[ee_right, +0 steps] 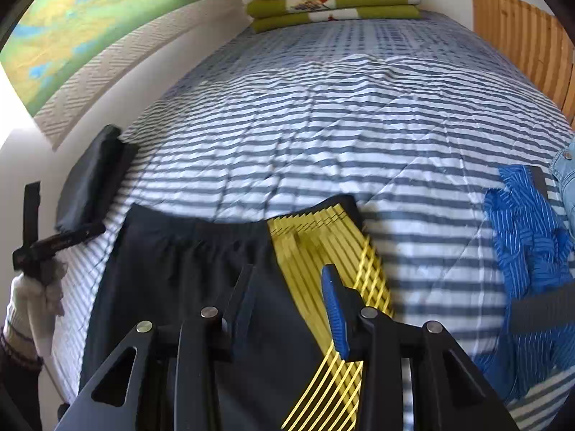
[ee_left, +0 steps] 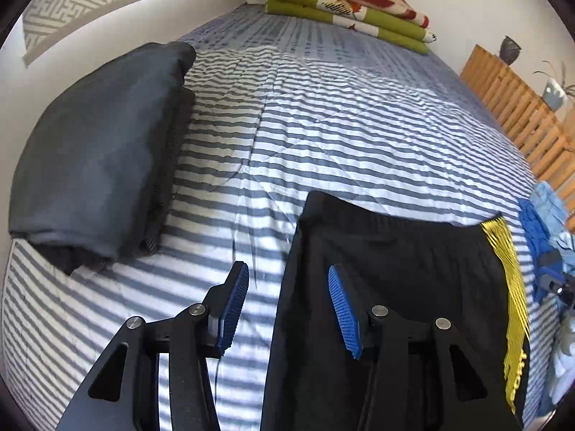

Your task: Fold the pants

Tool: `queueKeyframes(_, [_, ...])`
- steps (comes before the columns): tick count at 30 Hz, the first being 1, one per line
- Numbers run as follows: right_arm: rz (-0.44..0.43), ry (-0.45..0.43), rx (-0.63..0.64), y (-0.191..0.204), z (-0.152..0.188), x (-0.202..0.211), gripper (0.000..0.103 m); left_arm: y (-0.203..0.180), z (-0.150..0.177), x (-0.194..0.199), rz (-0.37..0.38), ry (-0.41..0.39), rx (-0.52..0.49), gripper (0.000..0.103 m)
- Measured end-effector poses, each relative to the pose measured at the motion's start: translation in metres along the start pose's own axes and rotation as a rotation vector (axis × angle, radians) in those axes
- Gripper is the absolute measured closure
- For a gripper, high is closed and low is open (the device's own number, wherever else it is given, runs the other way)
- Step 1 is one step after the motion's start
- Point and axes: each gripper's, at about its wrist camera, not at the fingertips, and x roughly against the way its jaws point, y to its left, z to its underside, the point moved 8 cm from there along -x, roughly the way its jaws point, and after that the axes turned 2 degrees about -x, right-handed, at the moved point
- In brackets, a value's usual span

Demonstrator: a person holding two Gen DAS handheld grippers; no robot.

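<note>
Black pants (ee_left: 388, 287) with a yellow striped side panel (ee_left: 510, 298) lie flat on the striped bed cover, waistband away from me. My left gripper (ee_left: 287, 301) hovers open over the pants' left edge, one blue pad (ee_left: 235, 305) above the cover and the other over the black cloth. In the right wrist view the same pants (ee_right: 187, 280) fill the lower middle, yellow panel (ee_right: 323, 251) to the right. My right gripper (ee_right: 287, 305) is open above that yellow panel, with nothing between its fingers. The other gripper's black body (ee_right: 39, 237) and a gloved hand (ee_right: 32, 301) appear at far left.
A folded dark grey garment (ee_left: 97, 165) lies at the bed's left side by the wall. Blue striped clothing (ee_right: 528, 258) and denim (ee_right: 567, 172) are heaped at the right edge. Folded green and red blankets (ee_left: 352, 7) rest at the far end. A wooden slatted screen (ee_left: 521, 115) borders the right.
</note>
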Motion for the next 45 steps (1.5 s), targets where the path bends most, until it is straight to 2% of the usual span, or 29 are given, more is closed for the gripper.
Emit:
queueKeyframes(5, [-0.111, 0.09, 0.137, 0.063, 0.095, 0.037, 0.069, 0.012, 0.089, 0.097, 0.048, -0.025, -0.029, 0.053])
queueKeyframes(8, [-0.163, 0.126, 0.179, 0.091, 0.155, 0.053, 0.069, 0.022, 0.158, 0.132, 0.062, 0.015, -0.032, 0.053])
queueKeyframes(12, [-0.211, 0.16, 0.196, 0.122, 0.223, 0.067, 0.069, 0.031, 0.254, 0.147, 0.108, 0.114, 0.012, 0.053])
queueKeyframes(14, [-0.234, 0.19, 0.201, 0.136, 0.251, 0.067, 0.069, 0.028, 0.294, 0.146, 0.121, 0.158, -0.002, 0.053])
queueKeyframes(16, [-0.249, 0.21, 0.183, 0.147, 0.271, 0.062, 0.069, 0.029, 0.314, 0.14, 0.117, 0.167, 0.005, 0.053])
queueKeyframes(18, [-0.267, 0.224, 0.158, 0.159, 0.284, 0.056, 0.069, 0.029, 0.327, 0.132, 0.147, 0.177, 0.037, 0.053])
queueKeyframes(20, [-0.269, 0.229, 0.165, 0.174, 0.294, 0.047, 0.069, 0.031, 0.328, 0.118, 0.148, 0.184, 0.042, 0.054])
queueKeyframes(23, [-0.284, 0.248, 0.144, 0.193, 0.305, 0.031, 0.069, 0.03, 0.332, 0.104, 0.195, 0.209, 0.068, 0.055])
queueKeyframes(25, [-0.255, 0.252, 0.142, 0.201, 0.309, 0.017, 0.069, 0.031, 0.334, 0.099, 0.212, 0.214, 0.079, 0.066])
queueKeyframes(26, [-0.238, 0.25, 0.144, 0.204, 0.31, 0.011, 0.069, 0.031, 0.336, 0.097, 0.216, 0.219, 0.079, 0.081])
queueKeyframes(28, [-0.248, 0.259, 0.118, 0.21, 0.314, 0.001, 0.069, 0.03, 0.337, 0.097, 0.217, 0.216, 0.071, 0.088])
queueKeyframes(29, [-0.275, 0.261, 0.1, 0.212, 0.317, 0.001, 0.069, 0.03, 0.336, 0.097, 0.22, 0.213, 0.069, 0.096])
queueKeyframes(30, [-0.293, 0.266, 0.085, 0.215, 0.317, 0.0, 0.069, 0.03, 0.337, 0.097, 0.225, 0.213, 0.067, 0.099])
queueKeyframes(33, [-0.335, 0.29, 0.088, 0.228, 0.32, -0.004, 0.072, 0.032, 0.333, 0.102, 0.224, 0.2, 0.072, 0.101])
queueKeyframes(34, [-0.343, 0.295, 0.093, 0.23, 0.321, -0.006, 0.093, 0.032, 0.331, 0.105, 0.233, 0.193, 0.079, 0.101])
queueKeyframes(35, [-0.346, 0.317, 0.099, 0.232, 0.323, -0.008, 0.101, 0.034, 0.329, 0.11, 0.244, 0.184, 0.088, 0.101])
queueKeyframes(37, [-0.356, 0.323, 0.069, 0.23, 0.319, -0.005, 0.101, 0.039, 0.323, 0.122, 0.252, 0.158, 0.1, 0.101])
queueKeyframes(42, [-0.53, 0.316, -0.022, 0.232, 0.31, 0.043, 0.101, 0.053, 0.319, 0.141, 0.243, 0.124, 0.12, 0.101])
queueKeyframes(43, [-0.544, 0.304, -0.018, 0.233, 0.309, 0.052, 0.101, 0.055, 0.323, 0.137, 0.216, 0.139, 0.11, 0.1])
queueKeyframes(45, [-0.486, 0.269, 0.053, 0.233, 0.313, 0.058, 0.099, 0.058, 0.331, 0.127, 0.152, 0.176, 0.083, 0.098])
